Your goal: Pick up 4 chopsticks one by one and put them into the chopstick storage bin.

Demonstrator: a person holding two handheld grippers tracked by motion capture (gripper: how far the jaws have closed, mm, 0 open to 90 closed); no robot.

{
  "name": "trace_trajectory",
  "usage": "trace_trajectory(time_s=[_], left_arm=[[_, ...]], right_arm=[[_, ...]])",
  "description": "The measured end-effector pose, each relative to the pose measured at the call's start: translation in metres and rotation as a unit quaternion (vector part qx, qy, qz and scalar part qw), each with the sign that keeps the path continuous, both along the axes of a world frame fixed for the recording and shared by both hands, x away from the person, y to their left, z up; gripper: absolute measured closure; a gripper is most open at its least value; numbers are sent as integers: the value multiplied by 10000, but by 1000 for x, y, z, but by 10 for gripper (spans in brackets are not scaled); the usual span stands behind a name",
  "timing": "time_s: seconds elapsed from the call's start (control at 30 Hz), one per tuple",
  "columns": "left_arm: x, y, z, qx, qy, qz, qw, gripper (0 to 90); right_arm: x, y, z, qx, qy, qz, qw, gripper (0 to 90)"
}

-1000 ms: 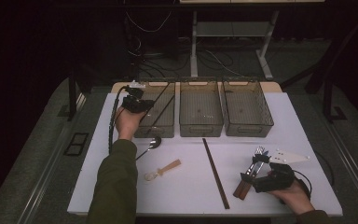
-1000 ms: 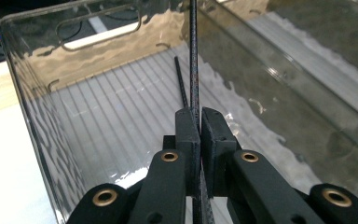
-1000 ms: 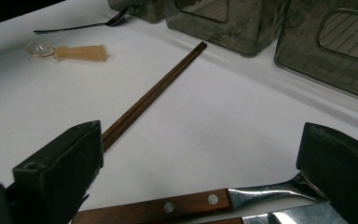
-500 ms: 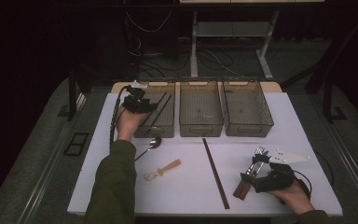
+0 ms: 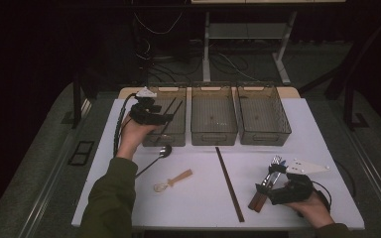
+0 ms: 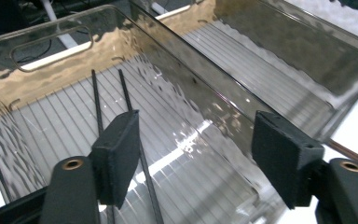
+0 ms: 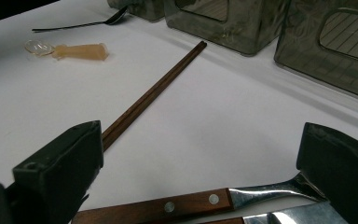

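Two thin black chopsticks (image 6: pixel 121 93) lay flat and nearly parallel on the ribbed floor of the leftmost clear smoky bin (image 5: pixel 176 130), running lengthwise toward its far handle end. Down at the worktop's near right corner, a wood-handled fork (image 7: pixel 205 201) with two rivets lay on its side, steel neck pointing right, and a second wood-handled utensil (image 7: pixel 265 218) lay tight alongside it, just nearer the camera.

You are working in a lab-style recording setup: a white rectangular table (image 5: pixel 297 129) is standing on grey floor in a dark room, with loose black cables (image 5: pixel 228 62) and a metal desk frame (image 5: pixel 243 37) lying behind that table.
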State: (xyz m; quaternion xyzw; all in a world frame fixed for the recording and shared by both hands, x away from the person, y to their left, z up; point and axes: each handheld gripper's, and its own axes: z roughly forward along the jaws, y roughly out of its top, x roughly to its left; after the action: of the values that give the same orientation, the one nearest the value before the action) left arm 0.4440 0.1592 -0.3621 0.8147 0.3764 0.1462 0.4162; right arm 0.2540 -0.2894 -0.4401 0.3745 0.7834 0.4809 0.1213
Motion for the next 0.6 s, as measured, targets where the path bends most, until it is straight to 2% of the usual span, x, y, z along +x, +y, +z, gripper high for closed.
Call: trace_trajectory(time_s=[0.13, 0.37, 0.6], left_arm=[[-14, 1, 1, -46, -45, -136, 9999, 287], [-38, -1, -2, 85, -37, -355, 9993, 212], [-66, -4, -7, -4, -135, -547, 9984, 158]], right_arm=[[0, 0, 0, -1, -9, 2, 10000, 7], [0, 0, 0, -7, -11, 8, 10000, 7], [0, 0, 0, 3, -18, 10, 10000, 7]])
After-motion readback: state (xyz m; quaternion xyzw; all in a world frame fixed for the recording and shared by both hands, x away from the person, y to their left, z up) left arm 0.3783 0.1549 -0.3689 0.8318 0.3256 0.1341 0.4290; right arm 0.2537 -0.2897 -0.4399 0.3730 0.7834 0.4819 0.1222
